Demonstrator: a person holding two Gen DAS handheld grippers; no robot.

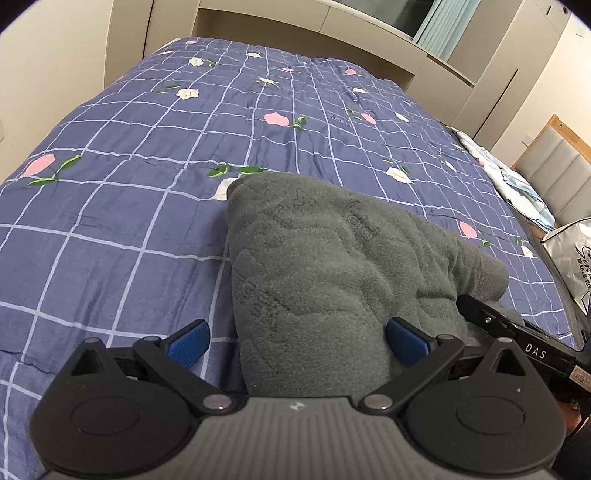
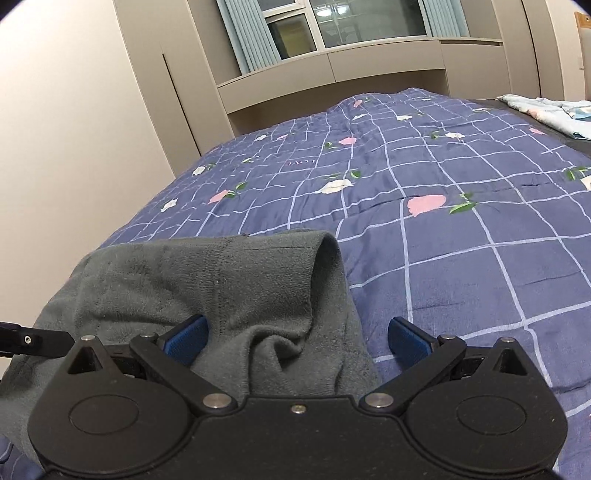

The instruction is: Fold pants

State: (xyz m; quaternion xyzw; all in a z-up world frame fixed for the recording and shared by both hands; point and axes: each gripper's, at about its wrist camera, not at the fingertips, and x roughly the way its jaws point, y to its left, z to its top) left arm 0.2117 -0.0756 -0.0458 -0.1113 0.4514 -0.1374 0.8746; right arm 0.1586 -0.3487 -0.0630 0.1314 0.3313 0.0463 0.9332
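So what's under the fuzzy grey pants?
The grey pants lie on the blue checked quilt with pink and white flowers. Part of a white flower peeks out at their edge; whatever else lies beneath is covered.

A home bedroom; shown by a wide bed under a blue checked quilt with pink and white flowers; by beige built-in cupboards around a window hung with pale blue curtains; by a padded headboard, crumpled light bedding and a printed bag beside the mattress.
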